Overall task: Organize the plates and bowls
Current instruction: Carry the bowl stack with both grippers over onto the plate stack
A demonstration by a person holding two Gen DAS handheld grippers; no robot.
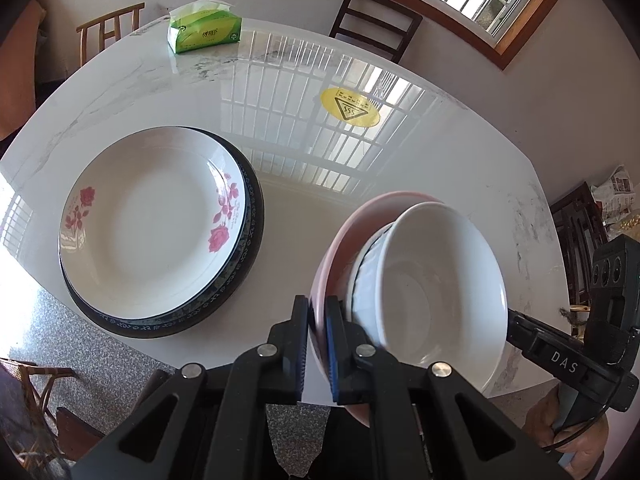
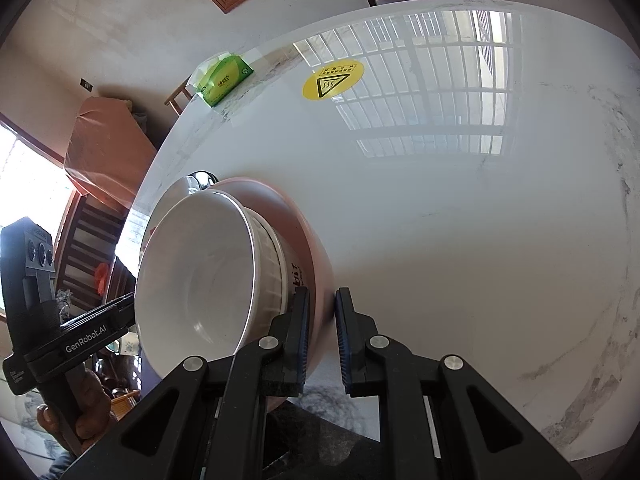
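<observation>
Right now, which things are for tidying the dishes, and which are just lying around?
For the job: pink bowl, white ribbed bowl nested inside it, rose-patterned white plate, dark blue-rimmed plate beneath.

Lying about: green tissue pack, round yellow warning sticker, wooden chair.

Left gripper (image 1: 318, 344) clamps a pink bowl's (image 1: 340, 240) rim; a white bowl (image 1: 432, 280) nests inside, beside stacked plates (image 1: 160, 228) on a white table (image 1: 360, 168).

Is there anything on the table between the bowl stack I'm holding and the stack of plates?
Nothing visible. Both hand-held grippers, left and right, are shut on the pink bowl, which holds the white bowl. The stretch of table across to the rose plate is bare.
</observation>
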